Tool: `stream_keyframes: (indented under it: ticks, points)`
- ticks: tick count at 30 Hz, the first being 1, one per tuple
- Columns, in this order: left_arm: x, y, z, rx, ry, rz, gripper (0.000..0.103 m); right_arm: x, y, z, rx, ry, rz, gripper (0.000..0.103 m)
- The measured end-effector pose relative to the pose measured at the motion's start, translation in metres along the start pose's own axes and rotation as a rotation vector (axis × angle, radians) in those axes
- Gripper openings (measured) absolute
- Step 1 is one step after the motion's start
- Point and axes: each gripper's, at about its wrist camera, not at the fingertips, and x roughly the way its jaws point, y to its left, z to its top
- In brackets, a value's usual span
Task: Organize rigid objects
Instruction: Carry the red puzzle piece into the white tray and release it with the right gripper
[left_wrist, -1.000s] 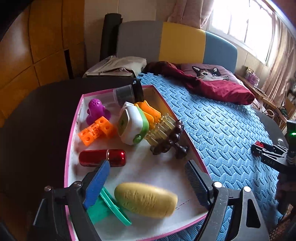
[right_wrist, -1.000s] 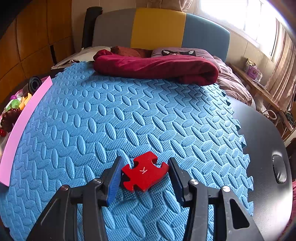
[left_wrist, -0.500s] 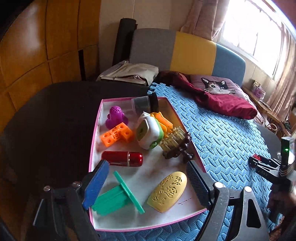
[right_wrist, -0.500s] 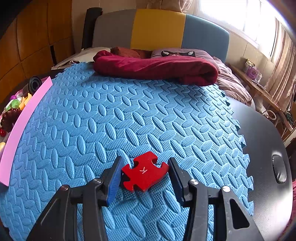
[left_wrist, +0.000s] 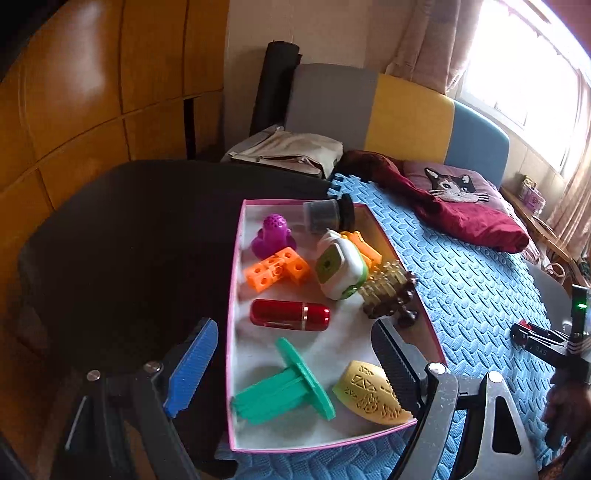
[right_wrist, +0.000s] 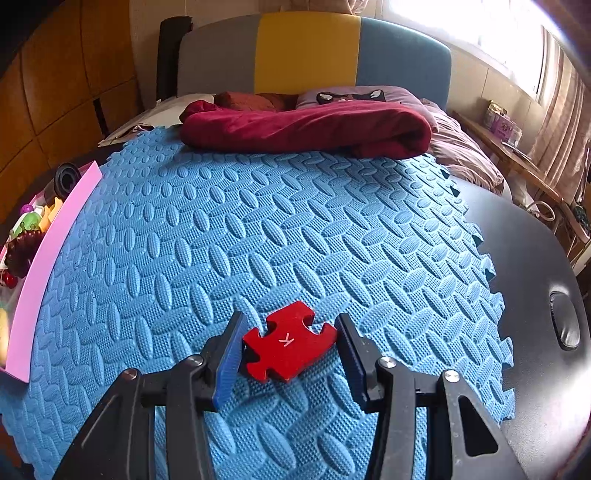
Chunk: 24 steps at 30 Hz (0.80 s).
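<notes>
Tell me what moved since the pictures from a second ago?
The left gripper, open and empty, pulled back from the pink-rimmed tray, so more tray shows. The yellow carved oval rolled over, showing its pattern. The right gripper stayed closed on the red puzzle piece.

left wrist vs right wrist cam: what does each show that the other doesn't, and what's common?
Left wrist only: the box interior, with green peg piece, yellow oval, red capsule and orange blocks; the open left gripper.

Right wrist only: the letter on the red puzzle piece, pinched by the right gripper.

Both: blue foam mat, pink box, maroon blanket.
</notes>
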Motion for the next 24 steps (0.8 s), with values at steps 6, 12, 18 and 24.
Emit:
stream_keyframes:
  ticks: [6,12,18,24]
  points:
    - [-0.003,0.030,-0.002,-0.056,-0.005,0.048,0.086,-0.022,0.023,0.008,0.031,-0.025,0.103,0.049]
    - [-0.006,0.058,-0.008,-0.112,-0.003,0.098,0.086,-0.055,0.104,0.021,-0.090,-0.099,0.290,0.049]
    - [-0.009,0.070,-0.011,-0.134,-0.005,0.115,0.086,-0.081,0.197,0.023,-0.264,-0.160,0.436,0.049]
    - [-0.011,0.068,-0.011,-0.123,-0.008,0.109,0.086,-0.067,0.255,0.016,-0.372,-0.123,0.490,0.049]
